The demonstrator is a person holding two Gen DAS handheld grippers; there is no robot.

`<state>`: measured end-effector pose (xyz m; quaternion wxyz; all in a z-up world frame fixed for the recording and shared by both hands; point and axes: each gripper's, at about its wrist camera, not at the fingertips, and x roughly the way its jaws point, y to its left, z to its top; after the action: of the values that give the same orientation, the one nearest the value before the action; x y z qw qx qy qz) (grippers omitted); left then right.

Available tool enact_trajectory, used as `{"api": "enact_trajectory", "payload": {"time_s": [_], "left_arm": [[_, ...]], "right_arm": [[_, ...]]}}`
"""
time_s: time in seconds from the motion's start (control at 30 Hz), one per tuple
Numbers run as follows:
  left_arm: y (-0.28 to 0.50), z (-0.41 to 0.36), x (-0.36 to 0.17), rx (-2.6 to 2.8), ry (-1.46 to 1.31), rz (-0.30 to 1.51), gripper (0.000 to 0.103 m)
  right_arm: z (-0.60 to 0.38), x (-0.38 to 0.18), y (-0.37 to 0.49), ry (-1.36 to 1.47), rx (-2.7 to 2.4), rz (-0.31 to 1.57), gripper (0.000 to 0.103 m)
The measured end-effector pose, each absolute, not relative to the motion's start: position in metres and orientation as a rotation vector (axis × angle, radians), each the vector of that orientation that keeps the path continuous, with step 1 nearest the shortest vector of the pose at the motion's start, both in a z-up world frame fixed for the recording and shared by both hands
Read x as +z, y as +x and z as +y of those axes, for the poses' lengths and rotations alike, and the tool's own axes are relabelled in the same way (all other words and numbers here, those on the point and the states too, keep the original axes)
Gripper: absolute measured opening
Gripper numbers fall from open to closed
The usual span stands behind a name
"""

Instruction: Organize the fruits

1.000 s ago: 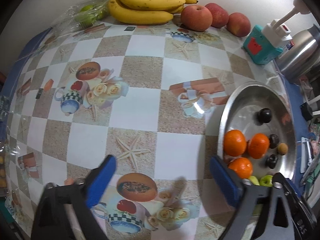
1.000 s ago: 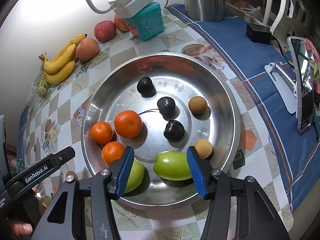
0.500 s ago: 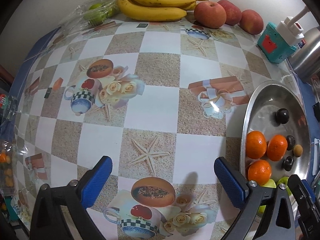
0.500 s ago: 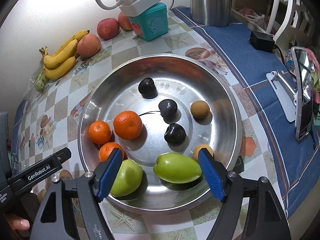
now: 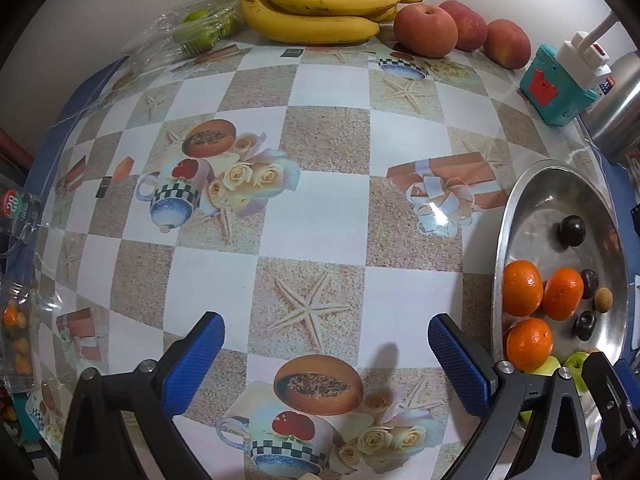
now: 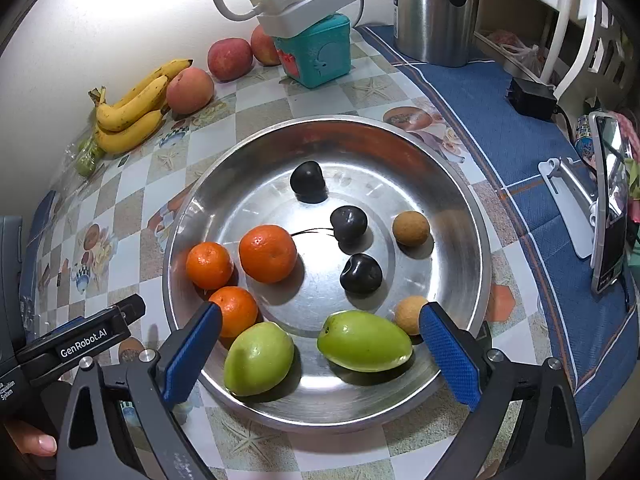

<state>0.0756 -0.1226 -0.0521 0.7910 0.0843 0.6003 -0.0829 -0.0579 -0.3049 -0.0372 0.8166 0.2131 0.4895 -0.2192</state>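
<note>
A steel bowl holds three oranges, three dark plums, two brown longans and two green fruits. My right gripper is open and empty over the bowl's near rim, above the green fruits. My left gripper is open and empty above the patterned tablecloth, left of the bowl. Bananas and three apples lie at the far edge by the wall, with green fruits in a clear bag beside them.
A teal box with a white power strip on top and a steel kettle stand behind the bowl. A phone on a stand and a black adapter sit on the blue cloth at the right.
My right gripper has opened wider and drawn back slightly from the bowl. My left gripper has pulled back and left, so the bowl sits farther right in its view.
</note>
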Motion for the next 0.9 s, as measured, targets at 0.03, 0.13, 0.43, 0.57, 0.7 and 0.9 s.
{"api": "enact_trajectory", "payload": {"time_s": [0.03,0.13,0.43,0.57,0.7,0.9], "left_arm": [[0.075,-0.122,-0.053,-0.175,0.183,1.291,0.103],[0.075,-0.119,-0.055,-0.16,0.199,1.286,0.103],[0.068,-0.094,-0.052,-0.087,0.26,1.216,0.103],[0.061,-0.083,-0.046,-0.031,0.296,1.181,0.103],[0.052,-0.076,-0.041,-0.003,0.318,1.162,0.103],[0.036,-0.07,-0.029,0.028,0.347,1.134,0.103]], "right_arm": [[-0.304,-0.037,-0.058,0.453,-0.467,1.043,0.099],[-0.301,-0.037,-0.055,0.449,-0.453,1.039,0.099],[-0.287,-0.037,-0.05,0.473,-0.39,1.014,0.099],[-0.277,-0.034,-0.05,0.461,-0.374,1.01,0.099],[-0.267,-0.033,-0.054,0.449,-0.359,1.011,0.099],[-0.253,-0.035,-0.063,0.431,-0.347,1.025,0.099]]}}
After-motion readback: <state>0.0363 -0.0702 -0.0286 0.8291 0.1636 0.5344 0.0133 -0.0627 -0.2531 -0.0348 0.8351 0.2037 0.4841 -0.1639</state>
